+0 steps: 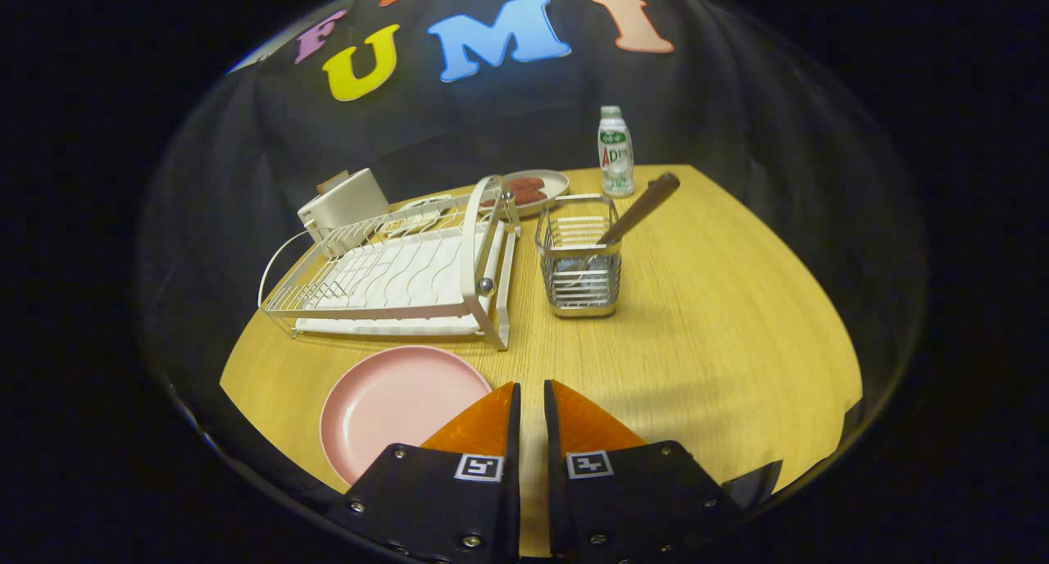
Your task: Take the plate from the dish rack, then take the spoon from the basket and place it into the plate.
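The plate (393, 404) is pink, the dish rack (393, 273) white, the basket (578, 256) silver wire, the table (721, 318) light wood-grained.

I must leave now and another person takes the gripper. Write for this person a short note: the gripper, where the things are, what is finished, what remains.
Gripper: fingers nearly closed, a narrow gap between them, holding nothing, above the wooden table.
Pink plate: already out of the dish rack, flat on the table in front of the rack, beside the fingers.
Spoon: in the wire basket beyond the fingers, handle leaning out.
Done: plate taken from the rack.
Left: open the fingers, grasp the spoon handle, lift it out, place it into the pink plate.
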